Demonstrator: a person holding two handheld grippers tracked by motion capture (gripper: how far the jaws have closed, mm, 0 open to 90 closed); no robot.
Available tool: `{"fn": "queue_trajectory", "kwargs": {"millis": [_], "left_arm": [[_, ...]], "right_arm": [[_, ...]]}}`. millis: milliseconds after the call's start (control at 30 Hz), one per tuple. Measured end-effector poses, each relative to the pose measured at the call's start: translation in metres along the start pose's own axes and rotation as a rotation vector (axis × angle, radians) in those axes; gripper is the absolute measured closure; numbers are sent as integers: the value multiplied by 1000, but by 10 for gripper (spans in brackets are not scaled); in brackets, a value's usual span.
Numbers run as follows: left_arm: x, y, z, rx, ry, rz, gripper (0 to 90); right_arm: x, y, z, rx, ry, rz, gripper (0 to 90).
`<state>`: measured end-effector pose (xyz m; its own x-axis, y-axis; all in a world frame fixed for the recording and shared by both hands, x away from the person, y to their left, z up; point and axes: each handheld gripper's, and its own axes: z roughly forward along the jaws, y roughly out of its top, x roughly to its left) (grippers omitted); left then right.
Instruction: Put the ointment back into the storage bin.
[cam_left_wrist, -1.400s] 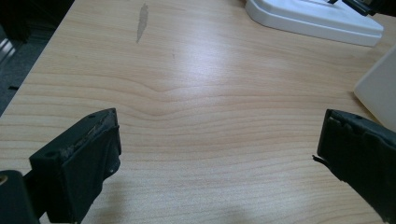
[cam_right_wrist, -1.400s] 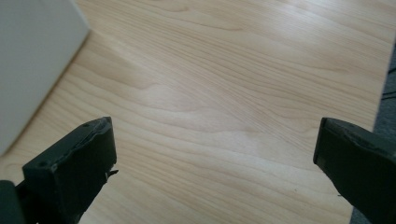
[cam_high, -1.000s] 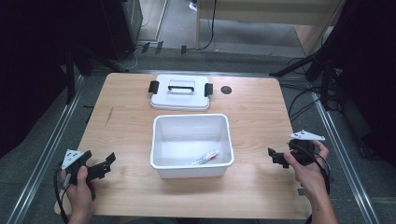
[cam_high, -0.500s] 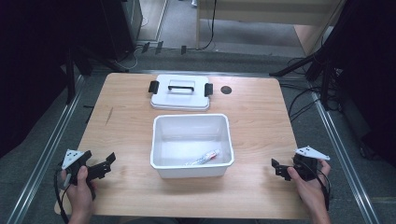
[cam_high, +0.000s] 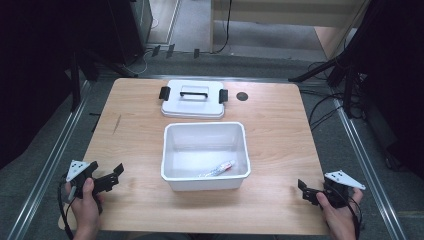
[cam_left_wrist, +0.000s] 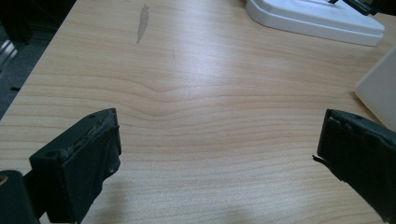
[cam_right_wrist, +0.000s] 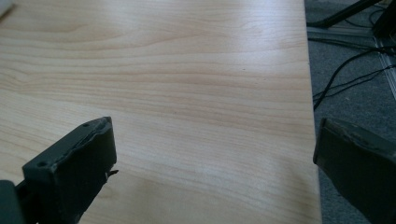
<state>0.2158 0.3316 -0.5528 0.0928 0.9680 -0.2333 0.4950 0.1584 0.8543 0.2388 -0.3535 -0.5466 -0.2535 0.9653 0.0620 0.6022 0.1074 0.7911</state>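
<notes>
A white open bin (cam_high: 172, 150) stands in the middle of the wooden table, with a small white tube (cam_high: 217, 169) lying on its floor. Behind it lies the bin's white lid (cam_high: 192, 102) with a black handle and black clips. My left gripper (cam_high: 116, 176) is held at the near left corner, open, nothing between its jaws. In the left gripper view, the left gripper (cam_left_wrist: 219, 135) looks over bare wood toward the lid (cam_left_wrist: 317, 16) and a bin corner (cam_left_wrist: 378, 88). At the near right corner, my right gripper (cam_high: 305, 192) (cam_right_wrist: 215, 144) is open and empty above the table's right edge.
A dark round hole (cam_high: 242, 96) sits in the tabletop right of the lid, and a grey smear (cam_high: 116, 124) marks the left side. Cables (cam_right_wrist: 350, 65) run over the grey floor past the table's right edge. Metal rails flank the table.
My right gripper has drawn back toward the near right corner and dropped lower in the high view. The left gripper, bin and lid have stayed put.
</notes>
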Motion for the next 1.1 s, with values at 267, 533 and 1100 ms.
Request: {"fn": "queue_trajectory", "kwargs": {"millis": [267,533,1100], "left_arm": [[0,0,0,2,-1,-1,0],[-1,0,1,7,2,1,0],[-1,0,1,8,6,1,0]], "right_arm": [[0,-10,-11,-65,-12,31,0],[7,-11,-12,-86,-39,10,0],[8,-10,-10,-56,-48,8,0]]}}
